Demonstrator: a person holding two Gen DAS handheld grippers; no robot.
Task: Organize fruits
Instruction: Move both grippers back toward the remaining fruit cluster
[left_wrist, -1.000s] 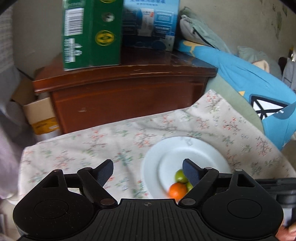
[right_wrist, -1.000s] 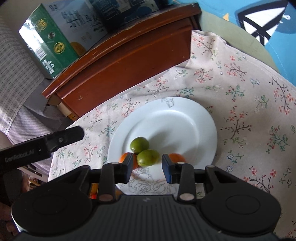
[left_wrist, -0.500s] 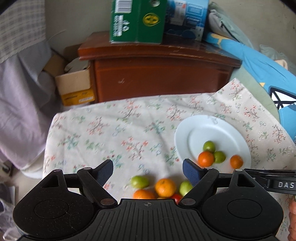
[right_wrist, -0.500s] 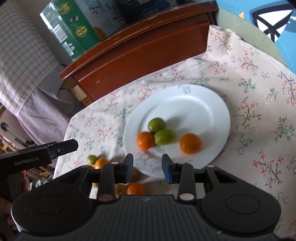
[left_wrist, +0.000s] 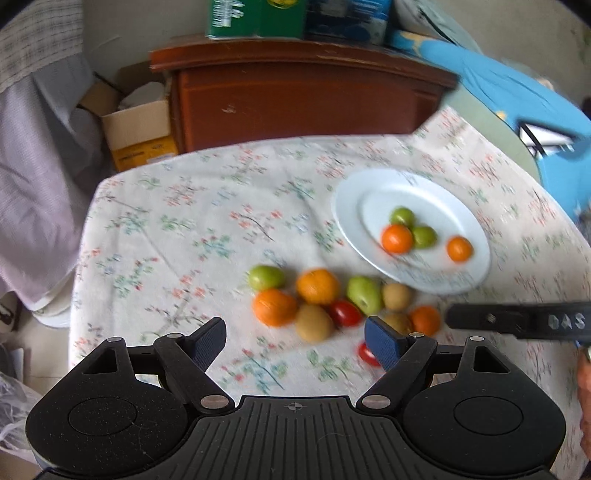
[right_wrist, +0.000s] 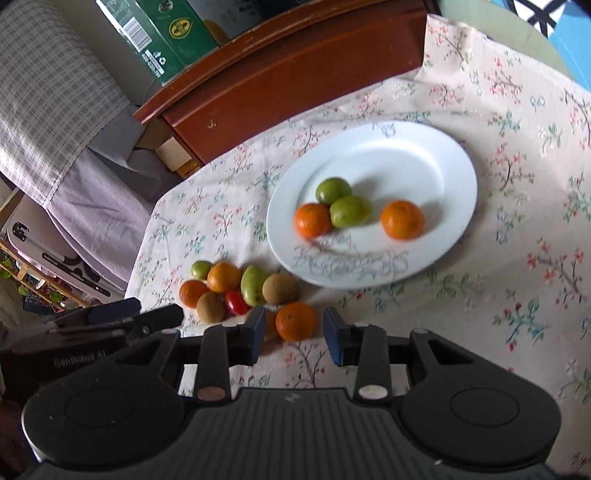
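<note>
Going by the right wrist view, left to right: my left gripper (right_wrist: 147, 314) pokes in at the lower left edge, and in its own view the jaws stand wide with nothing between them — released, hovering short of the loose pile.

That pile (right_wrist: 240, 291) lies on the flowered tablecloth (right_wrist: 517, 258) at lower left of centre, just off the plate's near-left rim. I count two oranges, a small green fruit, a longer green one, two brown ones I take for kiwis, and a red tomato, all packed touching one another. One more orange (right_wrist: 296, 320) sits a little apart, lower down. The left wrist view also shows a second red tomato (left_wrist: 367, 354) partly behind a finger; motion blur makes the count there uncertain, so there may be another brown fruit I'm missing.

My right gripper (right_wrist: 293, 334) has its jaws narrowed but apart, empty, with that lone orange showing in the gap just beyond the tips — not touched, as far as I can see.

Further right, the white plate (right_wrist: 443, 155) holds four pieces: two green fruits and an orange bunched together, and another orange a little to their right.

So I judge the job under halfway — four plated, roughly nine left on the cloth.
</note>
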